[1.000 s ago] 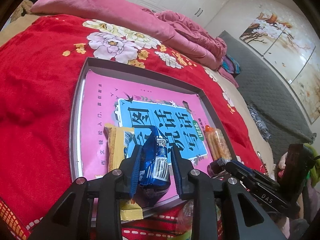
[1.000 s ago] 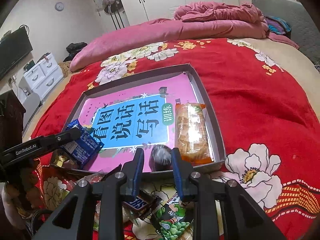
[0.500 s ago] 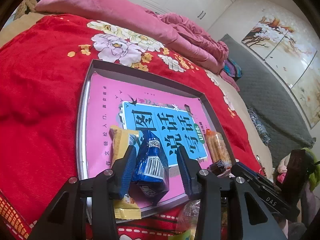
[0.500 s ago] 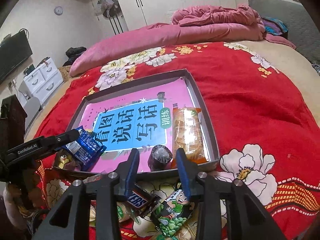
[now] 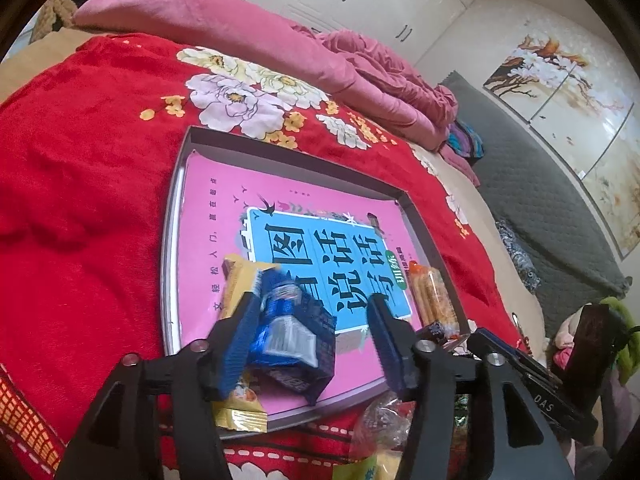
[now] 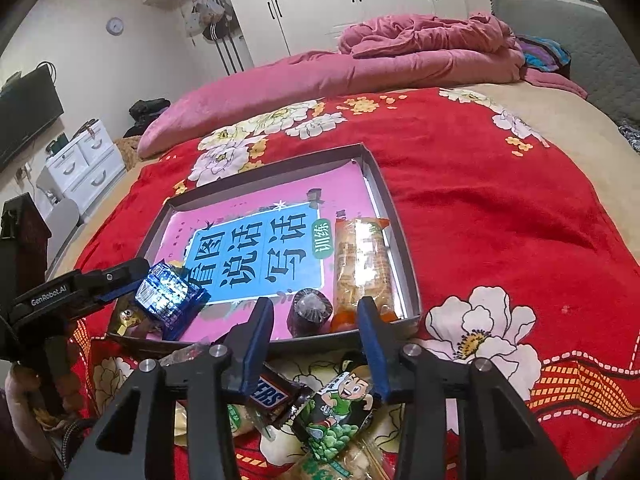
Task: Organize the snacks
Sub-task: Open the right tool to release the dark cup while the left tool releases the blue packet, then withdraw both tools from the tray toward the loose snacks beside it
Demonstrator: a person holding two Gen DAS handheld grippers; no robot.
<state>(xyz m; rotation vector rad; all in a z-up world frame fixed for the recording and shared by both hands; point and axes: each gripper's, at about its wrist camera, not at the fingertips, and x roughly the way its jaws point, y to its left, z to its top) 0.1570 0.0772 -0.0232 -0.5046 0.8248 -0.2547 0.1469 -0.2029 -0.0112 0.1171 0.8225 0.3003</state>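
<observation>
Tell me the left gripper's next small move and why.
Probably back the left gripper straight out of the tray: its jaws stand wide open, and the blue snack packet lies released between them inside the tray, partly on the yellow packet.

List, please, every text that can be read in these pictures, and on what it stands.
"看图说话写话", "训练": pink book in the tray.
"GenRobot.AI": left gripper.
"DAS": right gripper.
"...ERS": brown chocolate bar.
Blue packet, small print on book: too blurred.
</observation>
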